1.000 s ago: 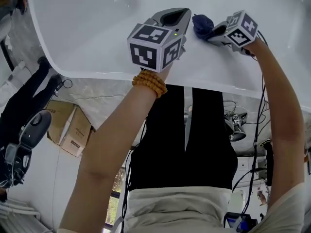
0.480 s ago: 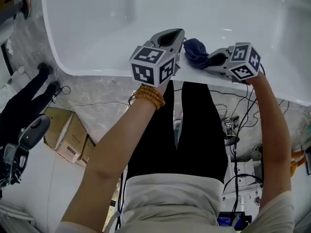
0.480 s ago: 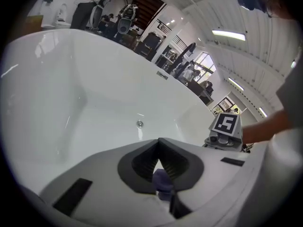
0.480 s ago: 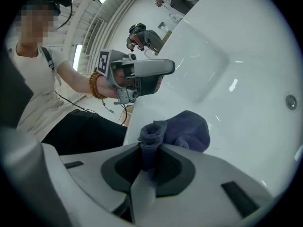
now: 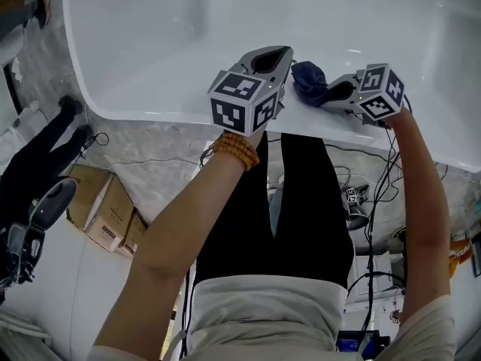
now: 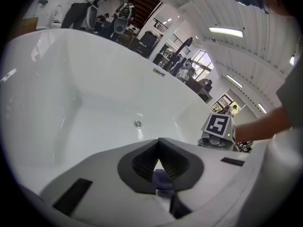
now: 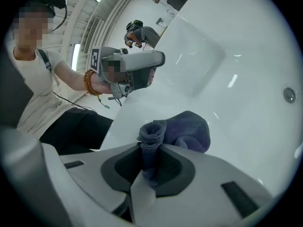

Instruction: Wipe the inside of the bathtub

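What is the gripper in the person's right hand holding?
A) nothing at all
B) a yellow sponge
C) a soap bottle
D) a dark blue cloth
D: in the right gripper view, the right gripper has its jaws closed on a fold of the dark blue cloth, and the rest of the cloth is bunched up just past them.

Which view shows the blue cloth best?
The right gripper view: the blue cloth fills the middle, one end pinched in the right gripper's jaws, the rest bunched on the bathtub. The head view shows a small dark lump. The left gripper view shows only a bluish scrap between its own jaws.
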`<control>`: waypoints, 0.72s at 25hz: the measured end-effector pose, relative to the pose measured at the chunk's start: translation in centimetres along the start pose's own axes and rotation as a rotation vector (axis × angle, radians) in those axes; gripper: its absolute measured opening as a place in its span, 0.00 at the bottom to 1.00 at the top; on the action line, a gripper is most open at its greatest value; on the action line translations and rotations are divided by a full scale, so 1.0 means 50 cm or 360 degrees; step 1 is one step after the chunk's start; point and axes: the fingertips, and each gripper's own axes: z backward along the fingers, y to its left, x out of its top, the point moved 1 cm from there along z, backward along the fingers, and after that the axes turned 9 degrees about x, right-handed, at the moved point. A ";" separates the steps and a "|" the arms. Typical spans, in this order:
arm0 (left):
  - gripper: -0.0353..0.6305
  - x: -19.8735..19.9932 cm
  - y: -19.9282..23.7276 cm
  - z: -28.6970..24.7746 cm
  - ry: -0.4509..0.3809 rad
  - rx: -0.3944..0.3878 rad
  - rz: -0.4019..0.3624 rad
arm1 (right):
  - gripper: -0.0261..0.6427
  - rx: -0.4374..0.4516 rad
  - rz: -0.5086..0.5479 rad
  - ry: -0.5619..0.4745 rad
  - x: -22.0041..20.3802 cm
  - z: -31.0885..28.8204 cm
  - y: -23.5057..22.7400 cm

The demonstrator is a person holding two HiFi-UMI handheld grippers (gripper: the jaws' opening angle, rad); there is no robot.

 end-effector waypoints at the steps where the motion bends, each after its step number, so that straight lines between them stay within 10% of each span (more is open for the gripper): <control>1: 0.05 0.002 0.006 -0.007 -0.0005 0.0001 -0.0006 | 0.16 -0.0005 -0.0010 0.0004 -0.003 -0.001 -0.019; 18: 0.05 0.031 0.128 -0.235 -0.0026 -0.0019 0.0002 | 0.16 -0.0067 -0.0170 0.0200 -0.071 -0.021 -0.418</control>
